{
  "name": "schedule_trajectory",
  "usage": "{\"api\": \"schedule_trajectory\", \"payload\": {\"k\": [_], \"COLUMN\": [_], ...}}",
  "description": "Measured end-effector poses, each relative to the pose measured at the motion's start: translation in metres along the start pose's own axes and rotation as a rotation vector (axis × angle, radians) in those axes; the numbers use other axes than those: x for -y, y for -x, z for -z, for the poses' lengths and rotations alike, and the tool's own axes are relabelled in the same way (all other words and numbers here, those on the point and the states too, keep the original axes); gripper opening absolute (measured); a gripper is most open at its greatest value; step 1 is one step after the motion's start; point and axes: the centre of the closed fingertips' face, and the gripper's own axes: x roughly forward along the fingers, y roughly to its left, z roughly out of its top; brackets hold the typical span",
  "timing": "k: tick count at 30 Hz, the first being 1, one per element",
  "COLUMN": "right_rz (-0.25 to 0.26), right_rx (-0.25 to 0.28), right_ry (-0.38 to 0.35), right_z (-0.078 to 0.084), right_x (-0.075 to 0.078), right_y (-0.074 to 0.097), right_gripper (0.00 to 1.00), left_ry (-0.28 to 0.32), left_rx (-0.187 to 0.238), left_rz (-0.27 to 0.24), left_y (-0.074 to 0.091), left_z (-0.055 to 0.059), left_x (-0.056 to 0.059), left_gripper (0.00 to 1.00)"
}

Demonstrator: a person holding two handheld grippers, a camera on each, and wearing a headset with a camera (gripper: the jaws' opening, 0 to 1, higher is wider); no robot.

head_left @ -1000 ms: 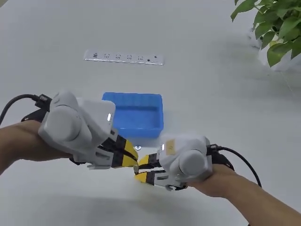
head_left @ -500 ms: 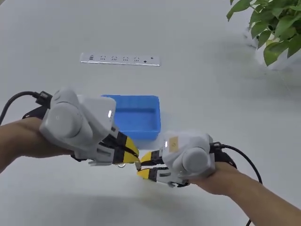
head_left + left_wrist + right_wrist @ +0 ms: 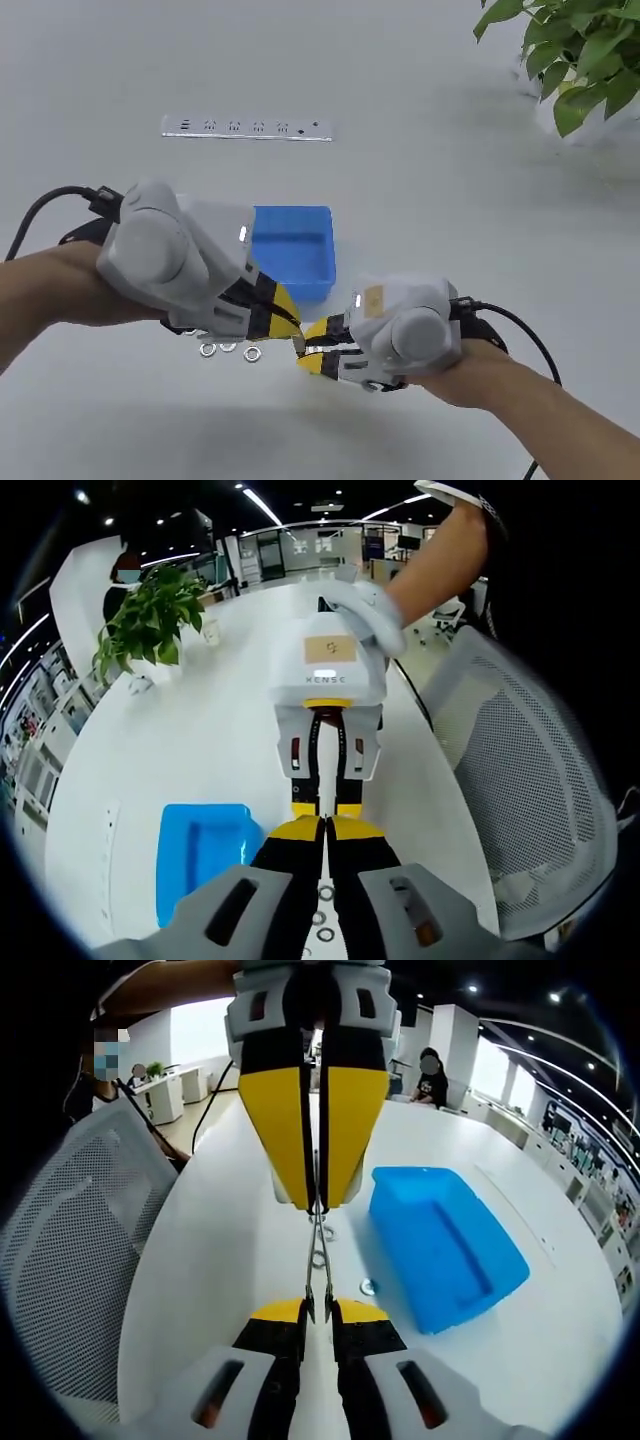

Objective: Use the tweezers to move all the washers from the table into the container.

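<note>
Your left gripper (image 3: 284,317) and right gripper (image 3: 312,352) meet tip to tip, both jaws pinching the tweezers (image 3: 318,1260). Looks like a handoff. Washers (image 3: 228,348) lie on the surface (image 3: 450,150) just beside the left jaws, container (image 3: 300,262) just beyond. Next: free one end, aim at a washer.

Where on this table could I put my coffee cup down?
Bare table lies between the power strip and the blue container, and across the wide stretch right of the container toward the plant. Crowded: just in front of the container, where the left gripper and right gripper meet on the tweezers beside the washers.
</note>
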Motion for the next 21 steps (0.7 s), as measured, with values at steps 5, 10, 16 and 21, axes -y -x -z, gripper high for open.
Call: {"api": "schedule_trajectory", "payload": {"k": [5, 10, 16, 21], "right_rz": [0.009, 0.012, 0.016, 0.018], "right_rx": [-0.001, -0.004, -0.004, -0.001], "right_ry": [-0.008, -0.013, -0.019, -0.027], "right_z": [0.003, 0.007, 0.01, 0.012], "right_x": [0.004, 0.007, 0.009, 0.011], "right_y": [0.002, 0.002, 0.002, 0.002], "right_gripper": [0.12, 0.12, 0.12, 0.12], "left_ry": [-0.006, -0.013, -0.022, -0.027], "left_rx": [-0.002, -0.006, -0.012, -0.02], "left_rz": [0.007, 0.019, 0.03, 0.04], "left_y": [-0.003, -0.006, -0.008, -0.011], "left_z": [-0.001, -0.001, -0.001, -0.001], "left_x": [-0.004, -0.006, -0.009, -0.011], "left_gripper": [0.05, 0.05, 0.05, 0.05]}}
